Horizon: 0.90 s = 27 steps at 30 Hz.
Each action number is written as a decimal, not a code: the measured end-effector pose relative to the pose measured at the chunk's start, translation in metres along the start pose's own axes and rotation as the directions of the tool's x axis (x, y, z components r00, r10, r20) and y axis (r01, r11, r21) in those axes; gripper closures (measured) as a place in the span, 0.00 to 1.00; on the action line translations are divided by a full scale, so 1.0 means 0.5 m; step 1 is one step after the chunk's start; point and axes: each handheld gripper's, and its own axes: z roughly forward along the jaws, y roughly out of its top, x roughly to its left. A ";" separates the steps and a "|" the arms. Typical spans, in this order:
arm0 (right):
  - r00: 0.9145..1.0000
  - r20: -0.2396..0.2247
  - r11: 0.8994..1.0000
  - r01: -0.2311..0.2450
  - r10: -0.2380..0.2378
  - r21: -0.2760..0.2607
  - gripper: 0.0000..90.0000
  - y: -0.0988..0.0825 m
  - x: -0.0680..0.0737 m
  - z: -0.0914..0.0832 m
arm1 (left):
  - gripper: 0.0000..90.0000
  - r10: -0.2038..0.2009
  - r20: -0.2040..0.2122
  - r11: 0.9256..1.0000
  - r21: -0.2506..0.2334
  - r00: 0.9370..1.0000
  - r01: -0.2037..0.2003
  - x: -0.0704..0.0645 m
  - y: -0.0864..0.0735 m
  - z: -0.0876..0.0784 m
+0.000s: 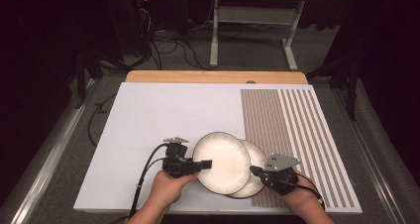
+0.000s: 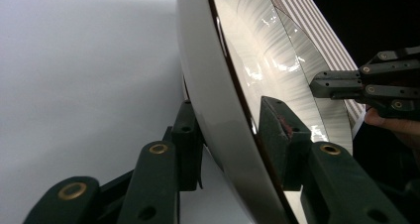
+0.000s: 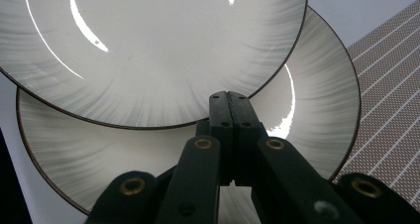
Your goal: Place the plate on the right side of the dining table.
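Near the front edge of the table (image 1: 148, 115), two plates overlap. The left gripper (image 1: 207, 163) clamps the rim of the upper plate (image 1: 221, 160), one jaw above and one below. The right gripper (image 1: 253, 169), jaws pressed together and holding nothing, rests on the lower plate (image 1: 257, 157). Risk: the narrow rim grip may slip on the glaze; a tilting plate would scrape or knock the one beneath.

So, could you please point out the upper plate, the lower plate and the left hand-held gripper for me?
upper plate (image 1: 221, 159): high view, its white centre.
lower plate (image 1: 257, 157): high view, its exposed right rim.
left hand-held gripper (image 1: 204, 164): high view, jaw tips at the upper plate's left edge.
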 end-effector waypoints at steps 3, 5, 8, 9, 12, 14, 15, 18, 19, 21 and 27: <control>1.000 0.003 1.000 -0.004 0.004 -0.013 1.00 0.000 -0.003 -0.006 | 0.71 -0.004 0.001 1.000 -0.008 1.000 0.004 0.000 -0.001 0.000; 1.000 0.006 0.999 -0.019 0.019 -0.031 1.00 -0.001 -0.009 -0.016 | 0.71 -0.004 0.000 1.000 -0.014 1.000 0.005 0.001 -0.002 -0.001; 0.999 0.012 0.998 -0.041 0.042 -0.057 1.00 -0.004 -0.018 -0.027 | 0.72 -0.001 0.002 1.000 -0.025 1.000 0.001 0.000 -0.002 -0.003; 0.999 0.015 0.997 -0.050 0.051 -0.061 1.00 -0.005 -0.021 -0.030 | 0.73 0.001 0.003 0.999 -0.034 1.000 -0.001 -0.001 -0.003 -0.004; 0.997 0.023 0.995 -0.067 0.069 -0.077 1.00 -0.009 -0.030 -0.038 | 0.75 0.009 0.002 0.998 -0.056 1.000 -0.009 -0.007 -0.003 -0.010; 0.996 0.031 0.993 -0.077 0.080 -0.085 1.00 -0.011 -0.035 -0.043 | 0.77 0.024 0.005 0.997 -0.075 1.000 -0.023 -0.011 -0.003 -0.017; 0.996 0.032 0.993 -0.076 0.080 -0.088 1.00 -0.011 -0.036 -0.044 | 0.78 0.028 0.003 0.996 -0.086 1.000 -0.027 -0.013 -0.003 -0.020; 0.996 0.036 0.991 -0.083 0.087 -0.101 1.00 -0.012 -0.039 -0.046 | 0.80 0.045 -0.002 0.993 -0.112 0.999 -0.045 -0.018 -0.004 -0.025; 0.995 0.037 0.991 -0.090 0.094 -0.102 1.00 -0.012 -0.039 -0.047 | 0.81 0.049 0.000 0.992 -0.120 0.999 -0.049 -0.019 -0.004 -0.027; 0.995 0.038 0.990 -0.087 0.092 -0.107 1.00 -0.013 -0.041 -0.049 | 0.81 0.048 0.001 0.990 -0.129 0.999 -0.048 -0.020 -0.004 -0.028; 0.995 0.037 0.989 -0.090 0.095 -0.114 1.00 -0.014 -0.045 -0.052 | 0.84 0.090 -0.007 0.983 -0.163 0.996 -0.090 -0.030 -0.004 -0.038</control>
